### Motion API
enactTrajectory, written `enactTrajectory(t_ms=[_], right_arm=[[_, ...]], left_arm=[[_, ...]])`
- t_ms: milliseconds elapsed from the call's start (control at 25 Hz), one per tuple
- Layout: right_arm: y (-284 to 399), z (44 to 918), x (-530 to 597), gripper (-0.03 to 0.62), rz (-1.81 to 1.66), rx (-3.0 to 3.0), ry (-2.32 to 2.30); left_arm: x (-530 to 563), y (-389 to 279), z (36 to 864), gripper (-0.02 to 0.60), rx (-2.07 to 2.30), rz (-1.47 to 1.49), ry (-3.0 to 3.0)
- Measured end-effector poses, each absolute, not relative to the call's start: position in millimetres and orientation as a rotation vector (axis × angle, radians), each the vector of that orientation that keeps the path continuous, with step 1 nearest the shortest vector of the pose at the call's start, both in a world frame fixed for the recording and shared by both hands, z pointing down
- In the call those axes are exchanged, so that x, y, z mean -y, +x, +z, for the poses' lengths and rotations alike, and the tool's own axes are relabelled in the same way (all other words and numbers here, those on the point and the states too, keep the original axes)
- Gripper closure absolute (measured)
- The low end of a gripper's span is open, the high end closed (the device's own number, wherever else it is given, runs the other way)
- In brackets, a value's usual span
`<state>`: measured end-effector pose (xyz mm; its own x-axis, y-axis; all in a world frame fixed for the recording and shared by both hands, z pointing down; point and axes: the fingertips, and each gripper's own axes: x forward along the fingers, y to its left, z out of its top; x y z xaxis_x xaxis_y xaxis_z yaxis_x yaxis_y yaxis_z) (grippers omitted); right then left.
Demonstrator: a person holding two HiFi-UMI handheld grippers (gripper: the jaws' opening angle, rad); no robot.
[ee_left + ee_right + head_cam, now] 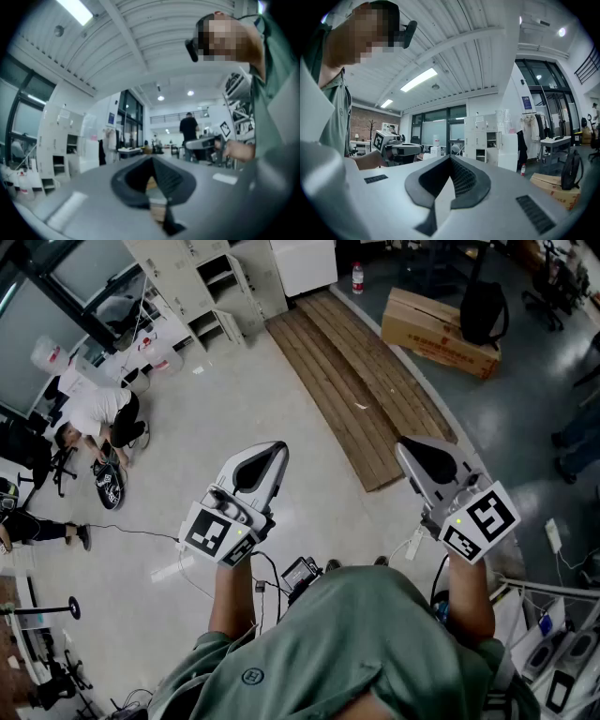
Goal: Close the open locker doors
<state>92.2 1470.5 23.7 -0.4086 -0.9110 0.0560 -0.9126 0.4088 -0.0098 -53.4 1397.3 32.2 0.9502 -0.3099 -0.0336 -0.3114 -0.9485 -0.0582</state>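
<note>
The lockers [192, 282] stand at the upper left of the head view, their open doors [230, 326] facing the room, well apart from both grippers across the floor [234, 399]; they lie ahead and left of the jaws, so the left gripper [272, 457] looks nearer; its jaws are closed on nothing; the right gripper [412, 454], right of centre, is likewise closed and empty.

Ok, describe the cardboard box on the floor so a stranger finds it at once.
Find the long strip of wooden planks across the pale floor. Off its far right side, on the darker floor, lies the cardboard box. It is the only brown carton there, long and low, red print on its side, a black backpack right beside it.
</note>
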Motion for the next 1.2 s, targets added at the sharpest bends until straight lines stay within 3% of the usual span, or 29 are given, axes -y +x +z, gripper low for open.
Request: enactTrajectory(t_ms=[1200], right_arm=[[50.4,48.8,-1386.6,0.588,0.167,2.686,1.614]], left_arm=[[-1327.6,-102.4,55.5,0.581,-0.603,0.092,-3.076]])
